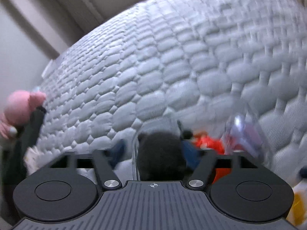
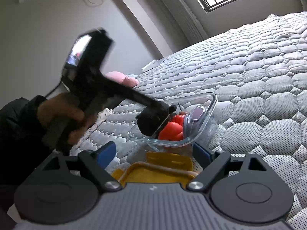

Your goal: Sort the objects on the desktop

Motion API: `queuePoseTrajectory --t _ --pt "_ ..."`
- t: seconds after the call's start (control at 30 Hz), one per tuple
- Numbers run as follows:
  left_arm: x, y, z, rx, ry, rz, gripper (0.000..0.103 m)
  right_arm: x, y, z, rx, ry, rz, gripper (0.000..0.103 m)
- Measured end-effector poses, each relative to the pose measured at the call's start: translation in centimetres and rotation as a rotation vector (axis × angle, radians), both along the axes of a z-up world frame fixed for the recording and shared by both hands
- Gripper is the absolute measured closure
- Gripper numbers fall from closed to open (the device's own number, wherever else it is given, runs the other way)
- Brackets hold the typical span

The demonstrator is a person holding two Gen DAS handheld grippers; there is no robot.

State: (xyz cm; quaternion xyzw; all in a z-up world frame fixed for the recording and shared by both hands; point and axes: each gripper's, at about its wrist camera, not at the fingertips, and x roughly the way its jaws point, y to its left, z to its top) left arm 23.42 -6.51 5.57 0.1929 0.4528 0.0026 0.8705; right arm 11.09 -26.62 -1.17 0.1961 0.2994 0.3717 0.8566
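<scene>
Left gripper [image 2: 163, 113] over the near-left rim of a clear glass container [image 2: 209, 118], fingers spread wide with the blue fingertips [image 1: 117, 151] apart, pads pressing on nothing. Between and just beyond those fingers, a black fuzzy object [image 1: 161, 157], at the container's left edge; touching the fingers or not, cannot tell through the blur. Inside the container, right of the black thing, an orange-red object [image 2: 171, 128] and a clear lid-like piece with a purple tint [image 2: 195, 115]. Right gripper [image 2: 153, 153] wide open too, holding nothing, just short of the container's near wall. Directly below its fingers, a yellow object [image 2: 167, 164], partly blocking the container's base. Far left, beyond the left gripper, a pink plush toy [image 2: 122, 78]. All on a grey quilted mattress [image 2: 249, 76]. Gripping hand [image 2: 63, 118] and dark sleeve [image 2: 17, 126] left of the right gripper.
</scene>
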Motion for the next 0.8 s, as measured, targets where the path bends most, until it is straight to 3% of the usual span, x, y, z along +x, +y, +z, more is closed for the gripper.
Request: queuePoseTrajectory --t 0.17,0.27,0.33,0.53,0.6,0.8 --pt "1.4 3.9 0.9 -0.312 0.133 0.126 0.007 0.0 0.1 0.0 -0.002 0.002 0.001 0.015" --pt "2.4 6.2 -1.1 -0.447 0.260 0.234 0.044 0.0 0.2 0.0 -0.006 0.001 0.002 0.015" --pt "2.8 7.4 -2.5 -0.490 0.303 0.288 0.044 -0.1 0.2 0.0 -0.007 0.000 0.003 0.015" --pt "3.4 8.9 -3.0 -0.525 0.289 0.321 0.039 0.0 0.3 -0.1 -0.011 0.000 0.004 0.015" --pt "3.6 9.0 -2.5 -0.537 0.265 0.300 0.029 0.0 0.3 -0.1 -0.012 0.001 0.002 0.015" --pt "4.2 7.4 -2.8 -0.451 0.250 0.257 0.027 0.2 0.4 -0.2 -0.014 0.007 -0.001 0.015"
